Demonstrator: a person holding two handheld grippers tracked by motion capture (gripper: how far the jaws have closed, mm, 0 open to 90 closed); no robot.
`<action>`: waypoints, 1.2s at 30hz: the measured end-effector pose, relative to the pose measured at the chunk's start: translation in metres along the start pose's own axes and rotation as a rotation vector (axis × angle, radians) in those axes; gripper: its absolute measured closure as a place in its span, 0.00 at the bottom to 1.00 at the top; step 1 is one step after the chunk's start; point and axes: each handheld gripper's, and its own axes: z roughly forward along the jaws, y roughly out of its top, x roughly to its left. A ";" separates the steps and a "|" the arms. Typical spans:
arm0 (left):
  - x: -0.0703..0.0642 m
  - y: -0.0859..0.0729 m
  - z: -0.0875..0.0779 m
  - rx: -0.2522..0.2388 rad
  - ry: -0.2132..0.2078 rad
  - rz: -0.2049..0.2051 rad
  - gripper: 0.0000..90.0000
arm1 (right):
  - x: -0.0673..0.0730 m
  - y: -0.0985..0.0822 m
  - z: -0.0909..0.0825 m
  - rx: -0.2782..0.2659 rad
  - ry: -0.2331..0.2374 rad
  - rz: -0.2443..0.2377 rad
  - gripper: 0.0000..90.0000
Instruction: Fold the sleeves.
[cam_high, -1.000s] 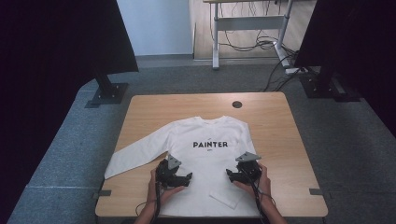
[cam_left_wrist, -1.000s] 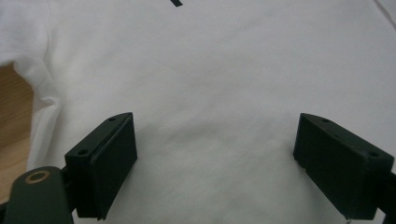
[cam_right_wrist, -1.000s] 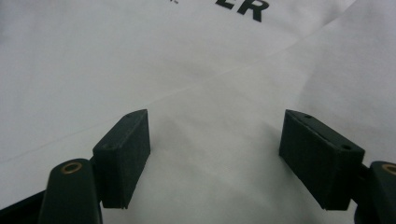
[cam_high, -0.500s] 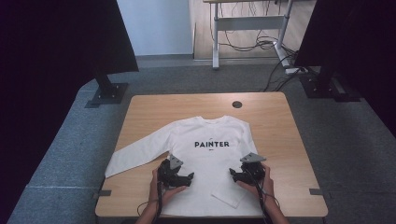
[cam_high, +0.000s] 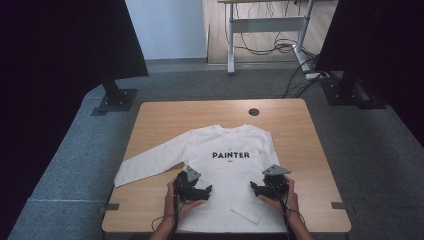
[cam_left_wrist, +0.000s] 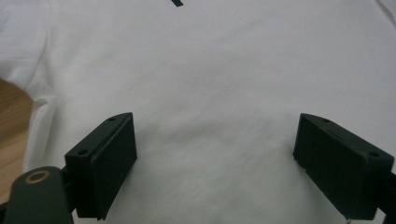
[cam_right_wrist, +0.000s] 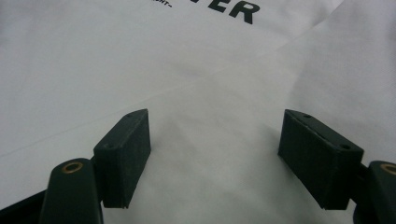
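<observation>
A white long-sleeved sweatshirt printed with the word PAINTER lies face up on the wooden table, collar toward the far edge and hem at the near edge. One sleeve runs out flat toward the table's left side; the other sleeve is already folded in over the body, its cuff lying on the lower front near the hem. The left gripper is positioned over the lower left part of the garment, and the left gripper view shows its jaws wide apart with only plain white cloth between them, nothing clamped. The right gripper stands over the lower right part, beside the folded sleeve; in the right gripper view its jaws are likewise wide apart over the fabric, with a crease and the tail of the black lettering ahead, and no cloth pinched. Whether either set of jaws touches the fabric cannot be determined. Assessment: the work appears to be folding the sweatshirt, and it is at an early stage. One sleeve is turned in; the extended sleeve, the body folds and any final squaring remain outstanding. Neither gripper currently has a hold on the garment.
</observation>
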 end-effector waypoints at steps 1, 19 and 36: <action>-0.001 0.000 0.000 -0.001 -0.001 0.001 0.14 | -0.001 -0.001 -0.001 0.000 0.000 0.000 0.27; 0.063 -0.004 -0.020 -0.021 0.102 -0.080 0.18 | -0.007 -0.009 -0.010 -0.002 0.007 -0.009 0.27; 0.134 -0.022 -0.043 -0.005 0.261 -0.200 0.18 | -0.008 -0.010 -0.011 -0.001 0.007 -0.008 0.27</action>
